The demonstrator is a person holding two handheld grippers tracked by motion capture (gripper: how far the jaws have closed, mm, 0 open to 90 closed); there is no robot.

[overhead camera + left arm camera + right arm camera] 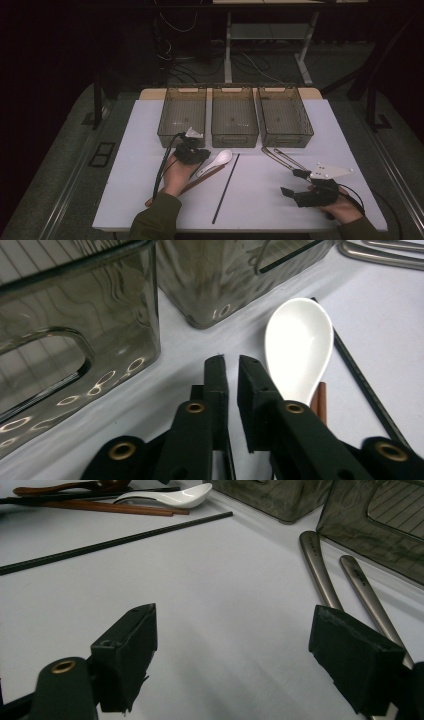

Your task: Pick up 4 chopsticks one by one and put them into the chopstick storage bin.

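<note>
We see the left gripper [230, 365] with its jaws nearly together on nothing, just beside the white spoon [300, 347] lying on the bench [280, 200] before 3 bins [234, 117]. The right gripper [235, 645] hovers with jaws wide apart near 2 metal handles [320, 570].

Three smoky see-through bins stand in a row at the far edge of the white table [140, 150]: the left bin [182, 115], the middle bin [234, 115] and the right bin [284, 115], each close beside the next. A thin black rod [226, 188] lies on the table's middle, running from near the middle bin toward the near edge. On the floor beyond the table lie loose cables [175, 55] around the white legs of a desk frame [265, 45].
</note>
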